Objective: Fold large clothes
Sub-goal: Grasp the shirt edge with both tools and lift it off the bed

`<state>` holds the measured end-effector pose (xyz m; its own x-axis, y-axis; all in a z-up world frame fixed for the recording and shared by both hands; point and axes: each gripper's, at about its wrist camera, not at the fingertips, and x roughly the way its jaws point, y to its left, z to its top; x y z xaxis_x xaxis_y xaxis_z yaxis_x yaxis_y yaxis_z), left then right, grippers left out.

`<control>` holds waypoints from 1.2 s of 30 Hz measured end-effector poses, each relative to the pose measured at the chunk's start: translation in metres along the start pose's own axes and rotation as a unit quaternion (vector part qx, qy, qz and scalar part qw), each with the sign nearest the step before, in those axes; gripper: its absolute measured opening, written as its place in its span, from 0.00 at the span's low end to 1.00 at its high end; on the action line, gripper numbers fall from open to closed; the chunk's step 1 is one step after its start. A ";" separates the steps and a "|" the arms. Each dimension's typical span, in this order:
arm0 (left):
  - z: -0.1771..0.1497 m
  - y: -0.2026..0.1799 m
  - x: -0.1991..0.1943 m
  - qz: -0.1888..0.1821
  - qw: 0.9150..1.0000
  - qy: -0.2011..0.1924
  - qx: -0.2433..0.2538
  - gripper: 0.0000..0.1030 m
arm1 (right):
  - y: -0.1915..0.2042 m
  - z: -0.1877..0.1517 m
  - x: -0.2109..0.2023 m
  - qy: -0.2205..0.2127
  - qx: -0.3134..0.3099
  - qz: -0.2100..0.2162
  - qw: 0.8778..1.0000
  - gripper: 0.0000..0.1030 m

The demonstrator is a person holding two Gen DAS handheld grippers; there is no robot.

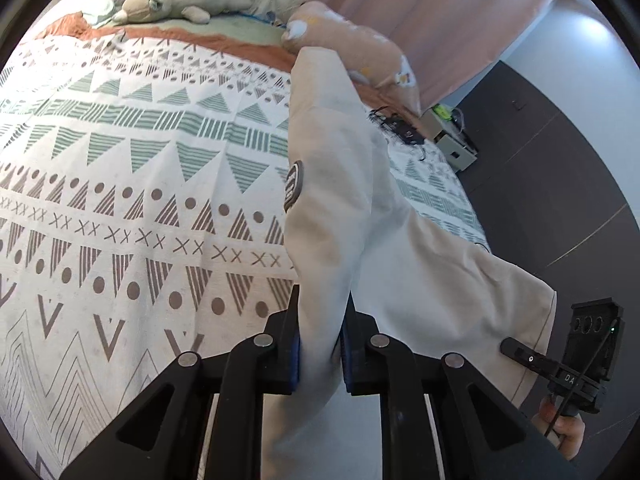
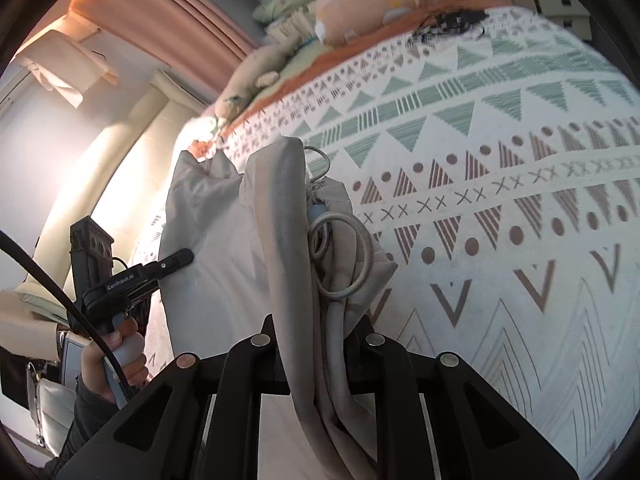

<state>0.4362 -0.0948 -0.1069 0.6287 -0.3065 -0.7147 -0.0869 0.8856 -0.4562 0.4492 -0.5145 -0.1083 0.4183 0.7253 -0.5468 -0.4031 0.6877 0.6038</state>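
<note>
A large beige garment with a round dark patch hangs lifted above the patterned bedspread. My left gripper is shut on a fold of it, the cloth pinched between the blue pads. In the right wrist view the same garment shows a grey drawstring cord, and my right gripper is shut on a bunched edge with the cord. Each view shows the other gripper at the garment's far edge: the right one, the left one, each held by a hand.
The bedspread covers the whole bed. At its far end lie a beige plush toy, an orange pillow and a black device with cables. Pink curtains hang behind. Dark floor and small boxes are beside the bed.
</note>
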 end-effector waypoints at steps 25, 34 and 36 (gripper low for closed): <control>-0.043 -0.137 -0.108 -0.133 0.987 -0.050 0.071 0.15 | 0.016 -0.101 -0.260 -0.151 -0.080 -0.057 0.984 0.10; -0.057 -0.220 -0.073 -0.178 0.979 -0.011 0.101 0.15 | -0.017 -0.125 -0.351 -0.178 -0.073 -0.118 0.974 0.10; -0.061 -0.238 -0.065 -0.188 0.976 -0.003 0.107 0.15 | -0.019 -0.127 -0.364 -0.183 -0.068 -0.132 0.972 0.10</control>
<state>0.3686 -0.3067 0.0161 0.5890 -0.6233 -0.5144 0.3152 0.7633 -0.5640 0.2011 -0.7878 0.0051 0.7730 0.4810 -0.4137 -0.3370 0.8638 0.3746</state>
